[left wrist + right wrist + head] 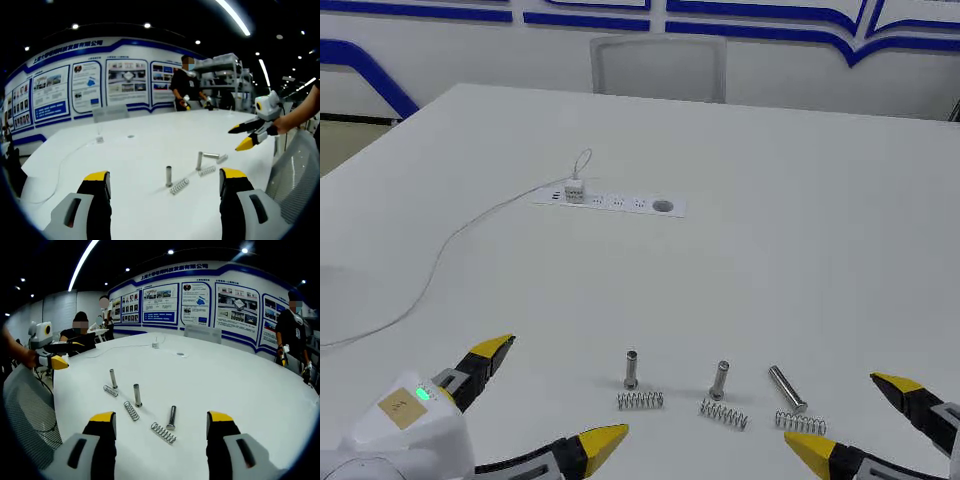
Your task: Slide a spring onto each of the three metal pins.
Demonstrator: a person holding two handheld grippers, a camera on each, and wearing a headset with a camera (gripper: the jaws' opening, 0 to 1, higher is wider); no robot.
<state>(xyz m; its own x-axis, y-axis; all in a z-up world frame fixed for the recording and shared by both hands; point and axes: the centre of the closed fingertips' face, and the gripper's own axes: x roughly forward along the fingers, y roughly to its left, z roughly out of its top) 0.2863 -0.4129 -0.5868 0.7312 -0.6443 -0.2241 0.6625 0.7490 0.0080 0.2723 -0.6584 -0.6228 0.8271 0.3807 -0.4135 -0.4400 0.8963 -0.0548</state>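
Left gripper [548, 395] and right gripper [853, 418], jaws of both spread wide and holding nothing, hover low over the white table [800, 260]. Between them, left pin [631, 368] and middle pin [721, 379] stand upright; right pin [787, 388] lies flat. Three springs [640, 400] lie loose, one just beside each pin.

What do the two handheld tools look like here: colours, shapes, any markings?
The left tool and right tool match: black tapering jaws capped with pointed yellow tips. The left tool's body is a rounded white housing with a lit green light and a tan sticker. In the gripper views the jaws rise from grey slotted blocks.
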